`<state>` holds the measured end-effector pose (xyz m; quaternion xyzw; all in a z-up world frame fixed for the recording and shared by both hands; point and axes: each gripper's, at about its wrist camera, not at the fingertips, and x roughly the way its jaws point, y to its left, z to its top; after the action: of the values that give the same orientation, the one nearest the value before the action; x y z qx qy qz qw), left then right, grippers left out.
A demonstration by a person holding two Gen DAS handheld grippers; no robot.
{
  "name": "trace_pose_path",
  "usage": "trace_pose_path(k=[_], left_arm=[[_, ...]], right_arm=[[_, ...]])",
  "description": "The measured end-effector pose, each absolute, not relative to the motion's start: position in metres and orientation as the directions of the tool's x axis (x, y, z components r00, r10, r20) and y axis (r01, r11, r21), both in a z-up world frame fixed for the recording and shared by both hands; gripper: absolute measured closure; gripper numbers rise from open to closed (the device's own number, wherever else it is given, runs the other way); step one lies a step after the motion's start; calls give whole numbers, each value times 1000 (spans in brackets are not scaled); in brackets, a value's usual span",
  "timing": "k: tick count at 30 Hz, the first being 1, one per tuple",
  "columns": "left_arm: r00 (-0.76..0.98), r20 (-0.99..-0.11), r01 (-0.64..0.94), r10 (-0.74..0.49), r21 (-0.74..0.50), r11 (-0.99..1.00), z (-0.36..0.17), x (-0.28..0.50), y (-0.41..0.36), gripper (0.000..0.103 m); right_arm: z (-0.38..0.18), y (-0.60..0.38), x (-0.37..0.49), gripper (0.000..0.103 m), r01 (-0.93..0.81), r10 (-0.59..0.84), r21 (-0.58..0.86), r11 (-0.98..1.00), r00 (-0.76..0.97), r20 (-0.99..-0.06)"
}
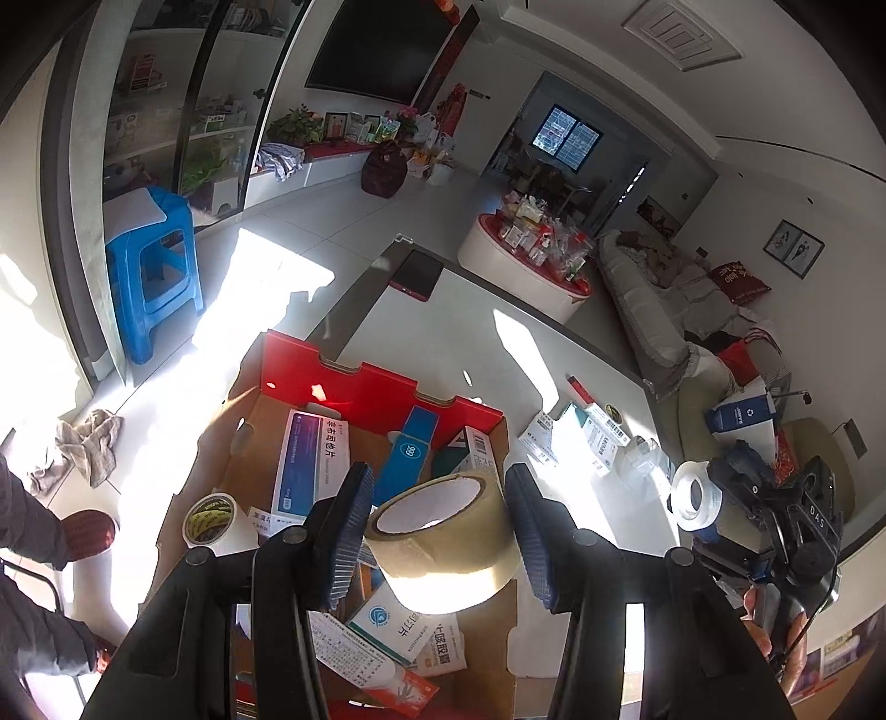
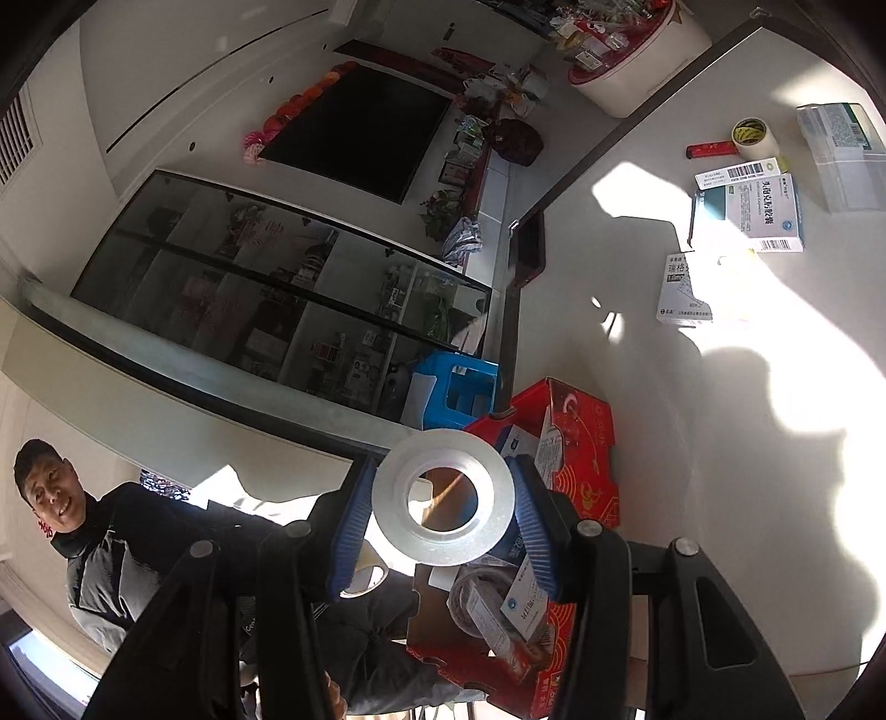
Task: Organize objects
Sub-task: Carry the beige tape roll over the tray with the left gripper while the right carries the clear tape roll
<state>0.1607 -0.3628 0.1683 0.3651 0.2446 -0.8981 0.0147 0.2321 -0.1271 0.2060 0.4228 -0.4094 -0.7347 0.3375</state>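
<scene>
Brown packing-tape roll clamped in left tongs above the cardboard box; clear tape roll clamped in right tongs beside it. Lower each over a free gap among the medicine cartons before releasing, probably one at a time.

Place: I'm in a home living room.
Seating: a pale sofa with a red cushion.
Wall: a dark television and framed pictures.
Storage: a glass-fronted cabinet; a blue plastic stool beside it.
</scene>
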Motion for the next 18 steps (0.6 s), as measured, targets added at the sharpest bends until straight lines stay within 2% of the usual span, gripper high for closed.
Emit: trace_pose_path(k=[9,18], left_arm=[[-705,-692,241,158,-443,-864,145,172,-367,50],[-708,-690,241,149,-435,-868,146,176,-368,50]], right_arm=[[161,-111,253,53,48,-828,893,-447,-398,-394],[157,-99,256,53,33,-820,894,-448,-414,-395]])
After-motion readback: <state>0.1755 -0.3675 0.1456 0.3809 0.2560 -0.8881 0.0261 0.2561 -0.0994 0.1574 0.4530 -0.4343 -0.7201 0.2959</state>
